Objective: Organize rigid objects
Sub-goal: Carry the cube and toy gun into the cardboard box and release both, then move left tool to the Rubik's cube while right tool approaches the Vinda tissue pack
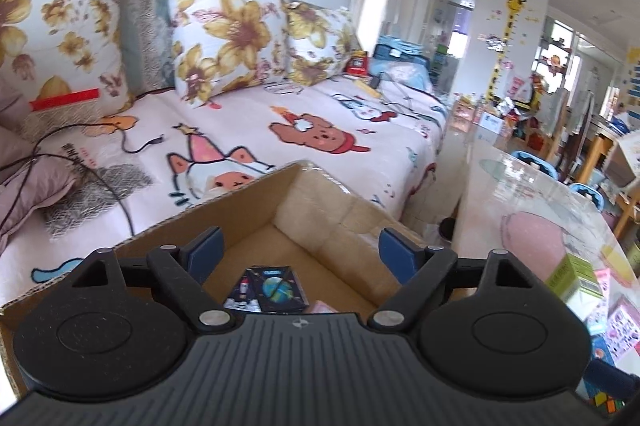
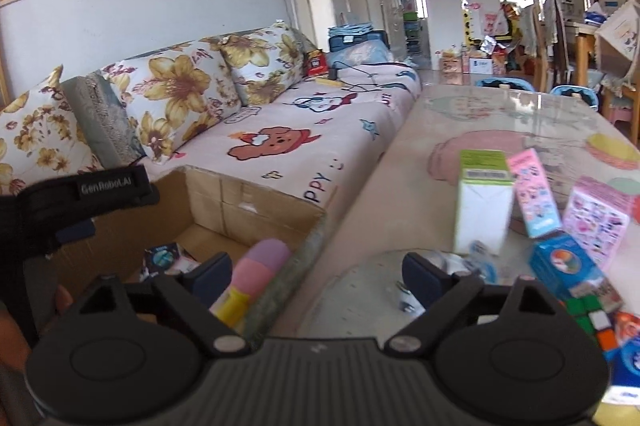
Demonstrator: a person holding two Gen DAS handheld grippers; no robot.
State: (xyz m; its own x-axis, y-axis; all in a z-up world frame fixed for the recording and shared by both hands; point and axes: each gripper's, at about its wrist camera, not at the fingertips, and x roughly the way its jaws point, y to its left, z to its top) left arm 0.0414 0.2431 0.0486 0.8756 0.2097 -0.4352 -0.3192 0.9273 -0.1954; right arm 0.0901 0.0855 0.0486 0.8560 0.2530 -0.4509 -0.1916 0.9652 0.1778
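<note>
Sofa (image 1: 248,114) behind cardboard box (image 1: 320,202); table (image 2: 400,186) beside box. Left gripper (image 1: 302,250) spread wide over box, empty; dark card box (image 1: 276,288) on box floor. Right gripper (image 2: 316,272) released; pink-yellow toy (image 2: 256,278) by left finger, over box edge.

"GenRobot.AI" on black strap (image 2: 106,185); "PPY" on sofa blanket (image 2: 322,186).

Black hand-held gripper (image 1: 301,246), blue pads (image 1: 206,248)
</note>
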